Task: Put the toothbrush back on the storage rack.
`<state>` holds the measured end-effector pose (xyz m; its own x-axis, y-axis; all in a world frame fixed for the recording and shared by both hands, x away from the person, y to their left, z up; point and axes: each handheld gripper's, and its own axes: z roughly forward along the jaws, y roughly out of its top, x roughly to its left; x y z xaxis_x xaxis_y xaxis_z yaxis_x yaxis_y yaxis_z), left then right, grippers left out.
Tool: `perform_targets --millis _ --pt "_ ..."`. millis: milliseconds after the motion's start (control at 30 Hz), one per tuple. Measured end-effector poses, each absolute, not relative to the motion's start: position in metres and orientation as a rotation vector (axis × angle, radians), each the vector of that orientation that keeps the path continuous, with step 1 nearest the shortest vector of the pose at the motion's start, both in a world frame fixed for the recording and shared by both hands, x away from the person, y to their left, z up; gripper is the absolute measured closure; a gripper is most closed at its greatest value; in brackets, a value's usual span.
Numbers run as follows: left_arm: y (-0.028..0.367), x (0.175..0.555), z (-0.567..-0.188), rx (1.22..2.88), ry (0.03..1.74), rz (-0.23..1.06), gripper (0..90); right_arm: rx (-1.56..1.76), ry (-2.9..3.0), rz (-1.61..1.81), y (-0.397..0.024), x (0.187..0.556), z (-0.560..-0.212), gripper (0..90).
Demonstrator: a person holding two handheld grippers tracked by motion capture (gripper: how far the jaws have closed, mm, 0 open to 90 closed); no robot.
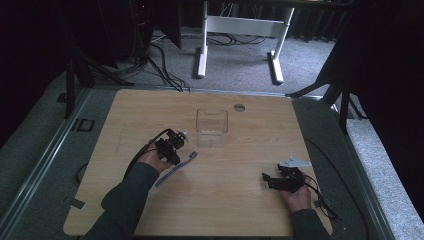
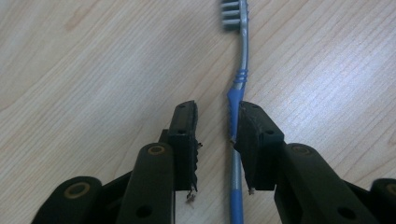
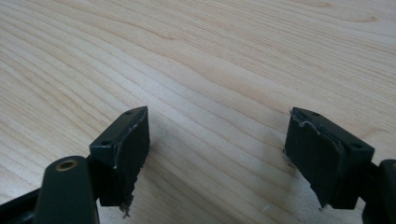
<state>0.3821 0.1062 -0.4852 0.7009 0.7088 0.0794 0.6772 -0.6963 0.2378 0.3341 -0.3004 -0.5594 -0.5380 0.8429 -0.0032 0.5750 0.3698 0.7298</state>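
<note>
Toothbrush [image 2: 237,98], blue and grey, lying flat on the wooden surface [image 1: 240,200], bristle head toward 12 o'clock in the left gripper view. In the high view the toothbrush [image 1: 176,169] lies left of centre, at about 7 o'clock from the clear container [image 1: 211,128], which stands upright and looks empty. The left claw [image 2: 215,122] straddles the handle at its blue grip: jaws part-way apart, the right-hand jaw touching or just beside the handle, the other still clear of it with bare wood between. The grasp is judged begun but not closed; the brush rests fully on the surface, not lifted. The right claw [image 3: 217,135] is spread wide over bare wood, holding nothing; in the high view the right claw [image 1: 272,181] sits low near 4 o'clock of the surface, well apart from both brush and container. Judged progress: early stage. Remaining, as far as the layout suggests: closing on the handle, lifting, and probably carrying the brush to the container.
</note>
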Motion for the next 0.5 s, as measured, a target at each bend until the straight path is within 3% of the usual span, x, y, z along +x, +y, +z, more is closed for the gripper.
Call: perform_targets --millis 500 --pt "0.094 0.389 -0.498 2.762 1.129 0.161 78.1 1.236 2.259 0.977 -0.300 0.334 -0.559 21.6"
